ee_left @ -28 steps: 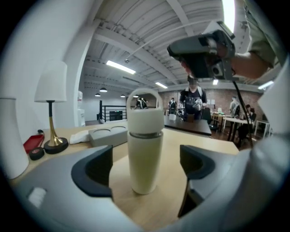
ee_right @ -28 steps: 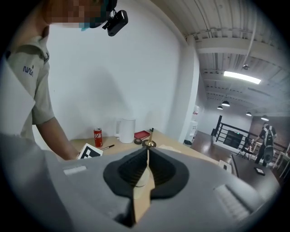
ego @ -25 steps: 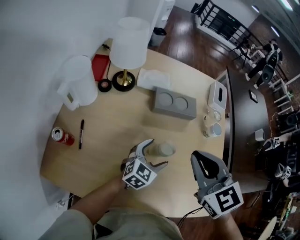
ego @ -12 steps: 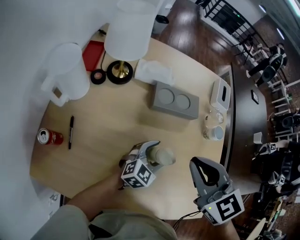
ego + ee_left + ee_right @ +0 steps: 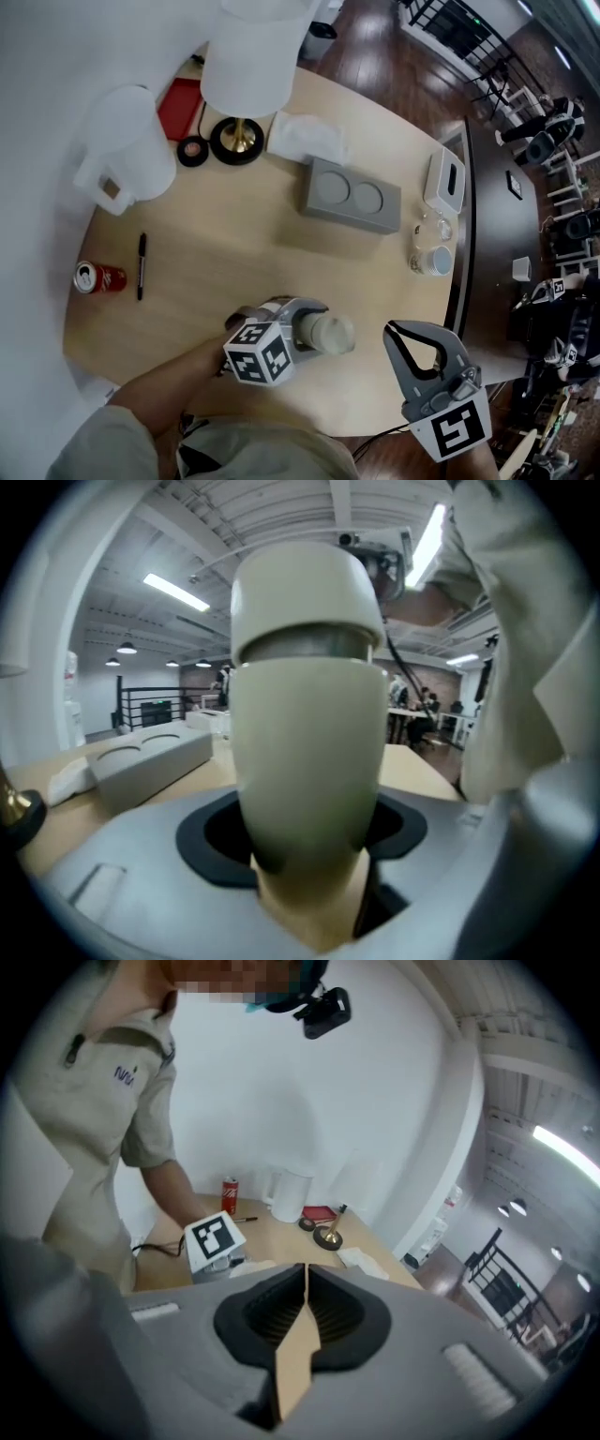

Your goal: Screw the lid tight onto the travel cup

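Travel cup [image 5: 305, 761]: cream, tapered, near table [image 5: 234, 244] front edge, between left gripper [image 5: 309, 326] jaws, just closed onto body. Lid [image 5: 305, 588]: cream dome on top, grey metal band showing beneath.

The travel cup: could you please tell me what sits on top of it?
A rounded beige lid caps the travel cup, with a metal band showing between them. The lid hides the cup's inside.

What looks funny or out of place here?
The lid isn't fully down on the travel cup: a bare metal band shows between them. Nothing else looks spilled or broken.
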Demonstrator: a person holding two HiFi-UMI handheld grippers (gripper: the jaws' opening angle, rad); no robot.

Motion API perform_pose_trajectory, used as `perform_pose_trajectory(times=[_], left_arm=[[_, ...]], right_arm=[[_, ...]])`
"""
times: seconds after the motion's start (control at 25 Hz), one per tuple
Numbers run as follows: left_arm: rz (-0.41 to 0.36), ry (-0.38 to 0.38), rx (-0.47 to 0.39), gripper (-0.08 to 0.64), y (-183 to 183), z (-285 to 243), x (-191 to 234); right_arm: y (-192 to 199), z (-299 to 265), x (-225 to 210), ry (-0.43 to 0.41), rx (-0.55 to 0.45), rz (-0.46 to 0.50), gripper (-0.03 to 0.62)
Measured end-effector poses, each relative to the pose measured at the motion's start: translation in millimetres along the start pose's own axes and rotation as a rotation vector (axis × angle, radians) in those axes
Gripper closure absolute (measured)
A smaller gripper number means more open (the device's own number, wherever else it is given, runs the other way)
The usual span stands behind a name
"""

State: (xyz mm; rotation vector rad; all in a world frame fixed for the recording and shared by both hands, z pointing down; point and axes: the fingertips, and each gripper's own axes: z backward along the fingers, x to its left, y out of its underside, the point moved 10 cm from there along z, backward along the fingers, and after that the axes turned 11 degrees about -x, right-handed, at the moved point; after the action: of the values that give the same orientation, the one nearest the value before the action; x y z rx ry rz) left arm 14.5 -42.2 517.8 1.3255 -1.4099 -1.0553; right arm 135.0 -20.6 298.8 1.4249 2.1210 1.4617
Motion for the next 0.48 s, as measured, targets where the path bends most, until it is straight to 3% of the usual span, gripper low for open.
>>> perform_pose_trajectory(times=[0.12,0.2,0.36,0.48], left_arm=[[-0.066,0.196,0.090,0.245,-12.8,13.1,-11.4],[-0.083,0.296,0.151,0.244,-16.8,20.8,-19.0],[-0.093,0.434,0.250,0.244,-17.0,30.6,-32.7],[-0.083,0.499,0.276,0.244,-19.0,31.6,-42.2]], right_arm=[[-7.1,6.6,12.1,-0.111,0.077,0.233,0.594],[-12.2,9.1,23.4,-0.181,0.095,0.373,0.540],[-15.8,12.8,45.9,-0.333,0.148,0.562,0.475],[-17.9,13.6,63.8,-0.435,0.172,0.691,0.442]])
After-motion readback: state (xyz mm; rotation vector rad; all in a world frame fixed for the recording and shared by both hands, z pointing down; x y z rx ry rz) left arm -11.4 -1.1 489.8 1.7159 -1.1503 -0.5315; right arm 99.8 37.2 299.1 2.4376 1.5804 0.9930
